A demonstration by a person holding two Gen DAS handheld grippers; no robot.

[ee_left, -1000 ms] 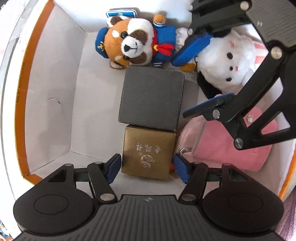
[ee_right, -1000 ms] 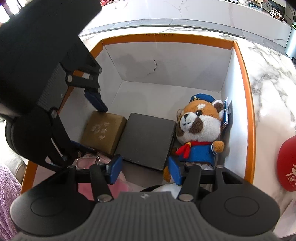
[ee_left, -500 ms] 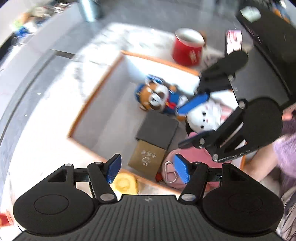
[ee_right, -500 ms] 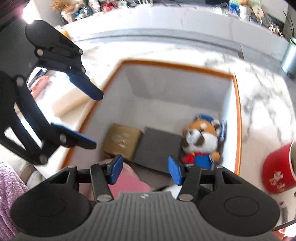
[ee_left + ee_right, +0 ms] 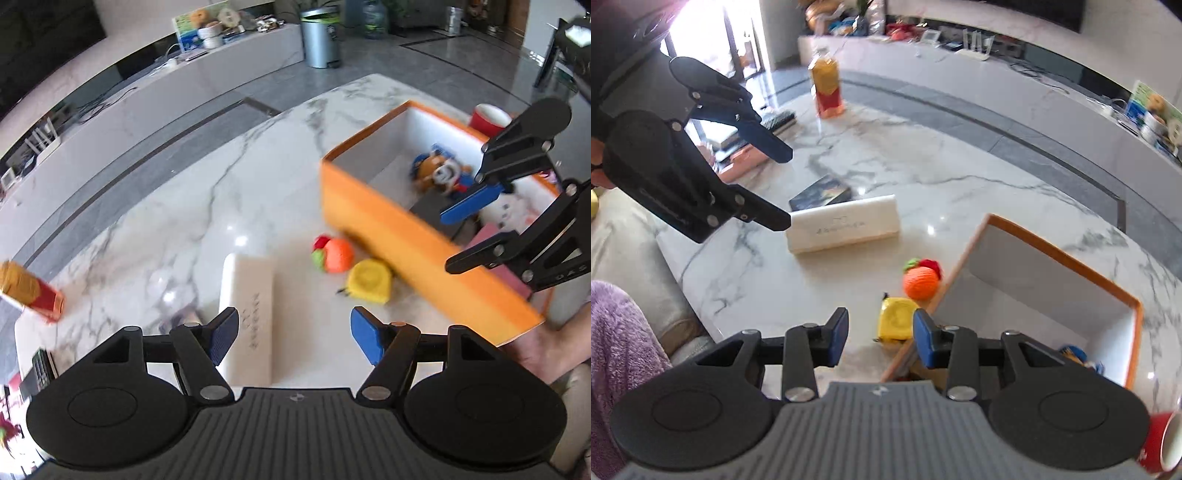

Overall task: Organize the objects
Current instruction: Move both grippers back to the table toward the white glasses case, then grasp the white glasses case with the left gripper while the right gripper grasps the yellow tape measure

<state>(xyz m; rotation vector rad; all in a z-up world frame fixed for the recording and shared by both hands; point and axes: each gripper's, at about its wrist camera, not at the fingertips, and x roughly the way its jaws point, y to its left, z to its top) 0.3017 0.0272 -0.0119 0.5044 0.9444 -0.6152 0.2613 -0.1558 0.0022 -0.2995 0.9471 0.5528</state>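
Observation:
An orange-rimmed white box (image 5: 424,254) (image 5: 1052,258) stands on the marble table and holds a bear plush (image 5: 439,173), a white plush (image 5: 509,210), a dark box (image 5: 432,208) and a pink item (image 5: 495,240). On the table beside it lie an orange knitted fruit (image 5: 334,254) (image 5: 921,282), a yellow tape measure (image 5: 367,281) (image 5: 897,319) and a long white box (image 5: 249,314) (image 5: 846,227). My left gripper (image 5: 293,338) is open and empty above the white box's near end. My right gripper (image 5: 880,338) is open and empty above the tape measure.
A bottle with a red label (image 5: 827,85) (image 5: 29,291) stands at the table's far side. A dark booklet (image 5: 820,194) lies behind the white box. A red mug (image 5: 489,118) (image 5: 1161,446) stands past the orange box. A remote (image 5: 779,120) lies near the bottle.
Both grippers have lifted out of the orange box and swung left over the open table. The objects in the box stay where they were.

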